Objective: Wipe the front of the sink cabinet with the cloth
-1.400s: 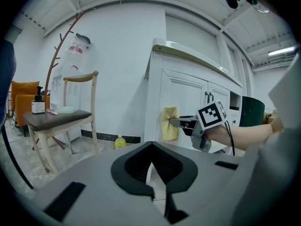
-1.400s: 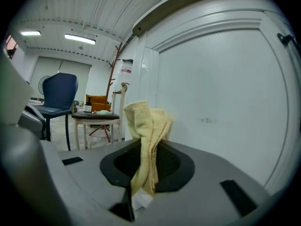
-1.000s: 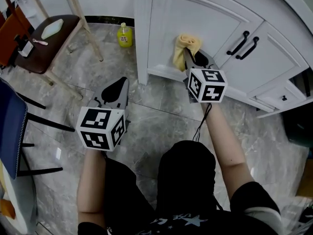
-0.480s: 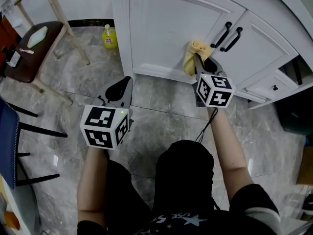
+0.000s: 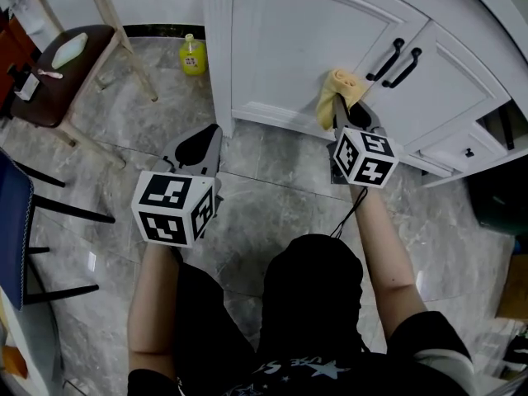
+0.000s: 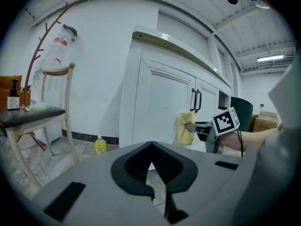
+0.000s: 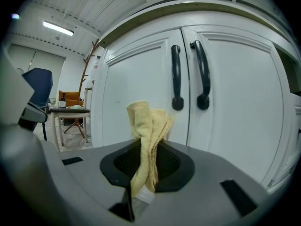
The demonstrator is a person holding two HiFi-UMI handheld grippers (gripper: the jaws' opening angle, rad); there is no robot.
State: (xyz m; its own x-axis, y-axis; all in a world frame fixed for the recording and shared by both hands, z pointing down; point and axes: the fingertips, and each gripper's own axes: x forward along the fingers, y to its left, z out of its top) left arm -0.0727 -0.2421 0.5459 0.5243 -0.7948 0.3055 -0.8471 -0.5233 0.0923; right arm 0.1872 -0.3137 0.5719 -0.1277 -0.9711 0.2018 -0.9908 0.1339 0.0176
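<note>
A grey marble-tile floor (image 5: 272, 180) carries the white sink cabinet (image 5: 289, 48) at the far side. A yellow bottle (image 5: 193, 56) stands near its left corner, with a wooden chair (image 5: 37, 97) and a blue chair (image 5: 15, 221) further left.

Floor (image 5: 272, 180): grey marbled tiles, glossy on my head feed.
Wall (image 6: 94, 55): plain white, with a black skirting strip (image 5: 161, 31) at its foot.
Ceiling (image 6: 197, 4): white ribbed panels; I count 1 lit strip light (image 7: 59, 28) in the right gripper view.
Sink cabinet (image 5: 289, 48): white, panelled doors, 2 black handles (image 5: 396, 60) side by side.
Wooden chair (image 5: 66, 89): pale legs, dark seat, by the wall and apart from the cabinet.
Blue chair (image 5: 10, 221): at my far left, black legs.
Coat stand (image 6: 41, 40): branch-shaped, behind the wooden chair.
</note>
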